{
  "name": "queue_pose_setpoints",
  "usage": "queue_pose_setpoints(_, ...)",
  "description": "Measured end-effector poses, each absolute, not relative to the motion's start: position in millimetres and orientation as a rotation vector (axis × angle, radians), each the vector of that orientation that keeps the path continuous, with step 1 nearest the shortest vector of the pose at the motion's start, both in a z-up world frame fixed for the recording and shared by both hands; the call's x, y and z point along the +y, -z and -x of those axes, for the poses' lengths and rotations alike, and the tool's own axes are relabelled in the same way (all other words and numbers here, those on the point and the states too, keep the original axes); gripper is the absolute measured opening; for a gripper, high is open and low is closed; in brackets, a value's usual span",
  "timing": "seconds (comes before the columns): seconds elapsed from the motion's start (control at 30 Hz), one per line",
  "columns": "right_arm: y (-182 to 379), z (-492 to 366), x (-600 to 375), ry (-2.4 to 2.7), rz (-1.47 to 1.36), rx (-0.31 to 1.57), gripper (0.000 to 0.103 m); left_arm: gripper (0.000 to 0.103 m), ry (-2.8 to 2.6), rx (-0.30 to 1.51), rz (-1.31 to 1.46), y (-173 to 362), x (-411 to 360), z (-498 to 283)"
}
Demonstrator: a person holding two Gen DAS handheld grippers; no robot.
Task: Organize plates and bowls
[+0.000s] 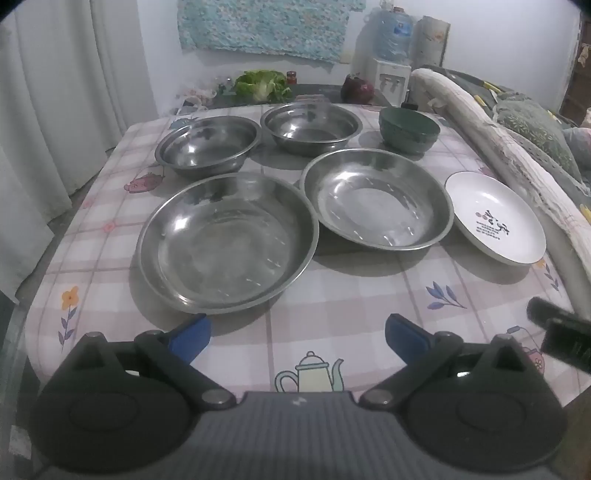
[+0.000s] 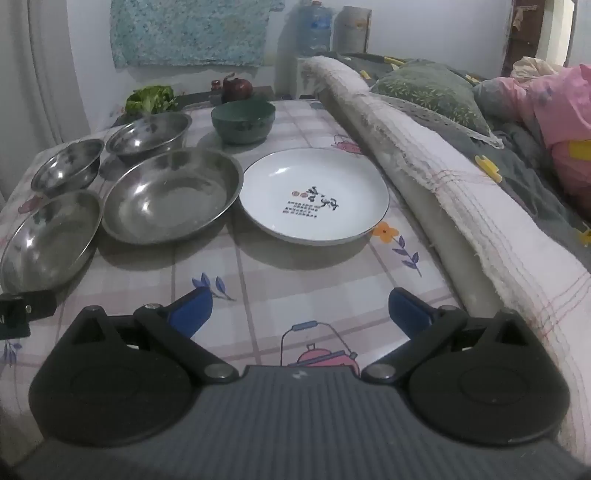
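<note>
1. Six dishes in all on the table: two wide shallow steel plates, two deeper steel bowls, one dark green ceramic bowl, one white ceramic plate with a dark rim.
2. Front row, left to right: large shallow steel plate (image 1: 226, 243), second shallow steel plate (image 1: 376, 199), white ceramic plate with black script and a small red mark in its centre (image 2: 314, 195).
3. Back row, left to right: left steel bowl (image 1: 208, 144), right steel bowl (image 1: 311, 126), dark green bowl (image 2: 243, 121).
4. All six upright, mouths facing up, none stacked; round, so no long axis to speak of. Rims of neighbours close together, the second steel plate just beside the white plate.
5. Two grippers, each with blue pads on black arms: left gripper (image 1: 297, 334) with jaws spread wide, holding nothing, just short of the large steel plate's near rim.
6. Right gripper (image 2: 300, 312) likewise spread wide and empty, aimed at the white plate, apart from it.
7. Surface: table under a pink-and-white checked cloth (image 1: 332, 295) printed with teapots and flowers.
8. Right of the table: a rolled cream mattress edge (image 2: 443, 184) with bedding and cushions beyond.
9. Behind: leafy green lettuce (image 1: 262, 85), a water dispenser with a blue bottle (image 1: 393, 55), a pale blue patterned cloth hung on the wall (image 1: 266, 26), white curtains (image 1: 55, 92) at left.
</note>
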State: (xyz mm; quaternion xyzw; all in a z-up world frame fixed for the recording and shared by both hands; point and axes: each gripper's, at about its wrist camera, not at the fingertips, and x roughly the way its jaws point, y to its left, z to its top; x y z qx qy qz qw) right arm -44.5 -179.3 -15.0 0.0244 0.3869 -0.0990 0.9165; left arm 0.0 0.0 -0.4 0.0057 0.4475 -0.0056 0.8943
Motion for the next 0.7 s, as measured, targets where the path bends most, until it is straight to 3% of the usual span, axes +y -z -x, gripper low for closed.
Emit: queue_pose_setpoints(0.7, 7, 10, -177, 0.136, -0.045, 0.813, 0.102, 0.103, 0.016, 0.980, -0.019, -2, 5, -22)
